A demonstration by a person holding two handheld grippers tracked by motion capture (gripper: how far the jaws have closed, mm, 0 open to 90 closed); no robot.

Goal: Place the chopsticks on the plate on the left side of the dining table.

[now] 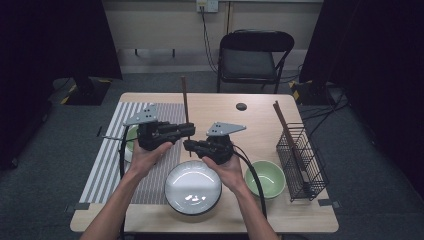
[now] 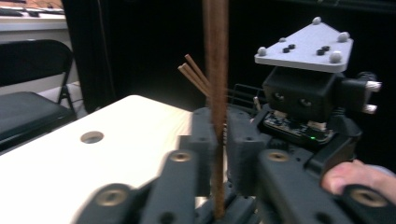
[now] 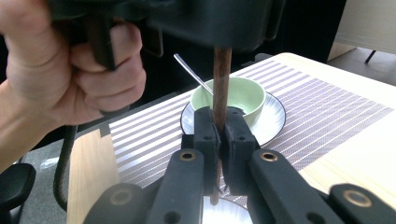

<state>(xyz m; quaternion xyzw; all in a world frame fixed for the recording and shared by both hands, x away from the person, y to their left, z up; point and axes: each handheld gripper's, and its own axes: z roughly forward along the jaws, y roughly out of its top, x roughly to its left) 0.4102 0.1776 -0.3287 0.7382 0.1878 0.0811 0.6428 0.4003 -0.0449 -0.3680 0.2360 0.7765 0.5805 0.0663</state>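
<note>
A long brown chopstick [image 1: 184, 100] stands upright over the middle of the table, held by both grippers. My left gripper [image 1: 190, 129] is shut on it, with the stick [image 2: 215, 70] running up between my closed jaws [image 2: 218, 140]. Just below, my right gripper [image 1: 189, 145] is shut on the same chopstick's [image 3: 222, 79] lower part, its jaws [image 3: 223, 135] pressed on both sides. The stick's lower end hangs above a white plate [image 1: 170, 187]. In the right gripper view, the left gripper's body [image 3: 187, 18] and the hand on it sit directly above.
A grey striped mat [image 1: 107, 165] at the left carries a green bowl [image 3: 243, 95] with a metal handle [image 3: 191, 72] in it, on a plate [image 3: 275, 116]. Another green bowl [image 1: 265, 179] and a black wire basket [image 1: 300, 160] holding chopsticks [image 1: 282, 122] stand at the right. A folding chair [image 1: 255, 52] is beyond the table.
</note>
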